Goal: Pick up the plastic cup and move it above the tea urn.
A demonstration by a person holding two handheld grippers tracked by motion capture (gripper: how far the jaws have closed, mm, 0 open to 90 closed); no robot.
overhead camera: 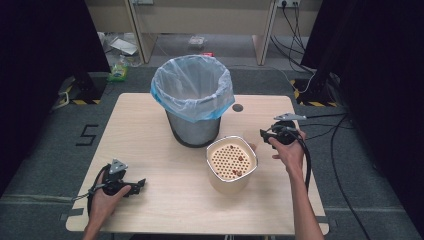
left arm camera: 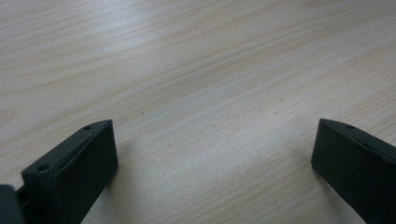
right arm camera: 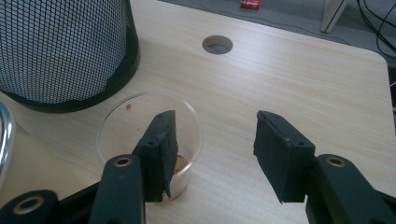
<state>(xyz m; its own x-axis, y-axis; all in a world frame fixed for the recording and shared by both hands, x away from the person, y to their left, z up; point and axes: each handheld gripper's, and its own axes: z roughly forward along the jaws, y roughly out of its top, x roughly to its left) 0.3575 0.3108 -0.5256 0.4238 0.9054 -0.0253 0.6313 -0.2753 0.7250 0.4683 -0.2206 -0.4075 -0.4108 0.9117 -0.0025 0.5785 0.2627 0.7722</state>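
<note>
My right gripper (right arm camera: 215,121) hangs open over the right side of the table, with nothing between its jaws. Its left jaw sits just over the near rim of a small clear plastic cup (right arm camera: 126,126), which stands on the wood with a few brown bits in its bottom. In the high view the right gripper (overhead camera: 265,134) is right of a cream container (overhead camera: 227,186) with a metal rim and a perforated insert holding some red bits. My left gripper (overhead camera: 141,184) rests at the front left, and its jaws (left arm camera: 215,126) stand wide open over bare wood.
A mesh waste bin (overhead camera: 192,125) lined with a clear bag stands at the table's middle back; its black mesh wall (right arm camera: 60,46) is just beyond the cup. A round cable hole (overhead camera: 237,107) lies to the bin's right. Cables trail off the table's right edge.
</note>
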